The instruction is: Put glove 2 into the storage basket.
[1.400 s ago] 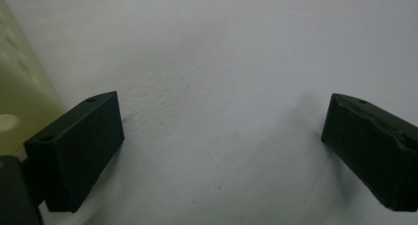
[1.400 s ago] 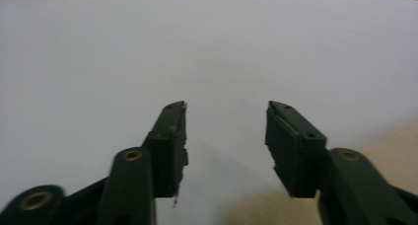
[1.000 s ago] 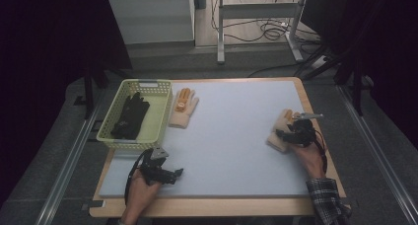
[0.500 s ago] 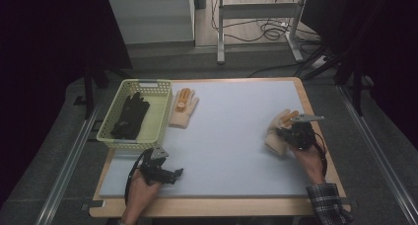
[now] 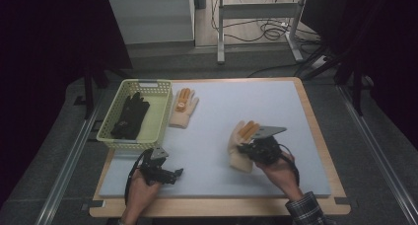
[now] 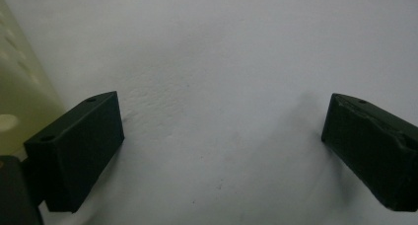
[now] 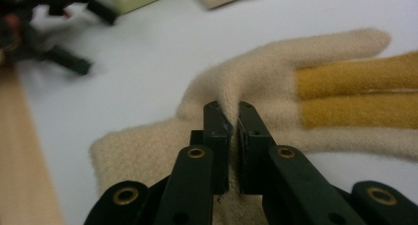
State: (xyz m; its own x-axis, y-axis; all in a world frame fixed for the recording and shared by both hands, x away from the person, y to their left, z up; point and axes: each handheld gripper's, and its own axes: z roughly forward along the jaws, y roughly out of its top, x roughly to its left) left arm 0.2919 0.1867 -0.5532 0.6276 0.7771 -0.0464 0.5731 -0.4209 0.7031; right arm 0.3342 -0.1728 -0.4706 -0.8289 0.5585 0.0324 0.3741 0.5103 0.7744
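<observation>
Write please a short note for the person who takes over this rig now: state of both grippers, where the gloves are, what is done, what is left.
Right gripper: its fingers have just been closing and now pinch a fold of the cream glove, right of the mat's middle.
Left gripper: open, nothing between the fingers, near the front left of the mat, beside the basket.
Second cream glove: flat on the mat, right beside the basket.
Black gloves: in the basket.
Done: black gloves are in; one cream glove is gripped.
Left, probably: put both cream gloves in the basket.
</observation>
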